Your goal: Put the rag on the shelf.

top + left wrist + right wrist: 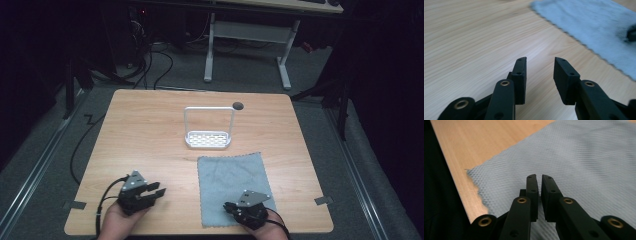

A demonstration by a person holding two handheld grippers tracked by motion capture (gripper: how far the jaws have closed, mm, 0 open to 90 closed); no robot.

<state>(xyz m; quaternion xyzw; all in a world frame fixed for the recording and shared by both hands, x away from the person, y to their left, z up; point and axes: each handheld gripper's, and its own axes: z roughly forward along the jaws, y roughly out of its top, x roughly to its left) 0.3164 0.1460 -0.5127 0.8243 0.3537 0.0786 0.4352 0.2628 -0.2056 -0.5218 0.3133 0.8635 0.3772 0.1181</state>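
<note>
Cloth [232, 187]: thin grey-blue microfibre lying flat on the near right of the surface [145, 135], slightly rumpled. I judge it light, limp and non-fragile; it will drape and slide on the wood when pulled. Best pick is a pinch at a corner or along an edge, since a pinch mid-panel would likely just bunch it.

Right claw [231, 206] sits over the cloth's near left part. Its jaws are almost together, a thin slit between them, and the right gripper view shows no fabric caught there.

Left claw [159, 192] is on bare wood left of the cloth, jaws apart, holding nothing.

White rack [209, 131] stands just beyond the cloth's far edge, not touching it.

The high view gives the layout and the rack. The right gripper view [584, 167] shows the weave and the scalloped near corner. The left gripper view [596, 27] shows the cloth's left edge ahead of the open jaws.
</note>
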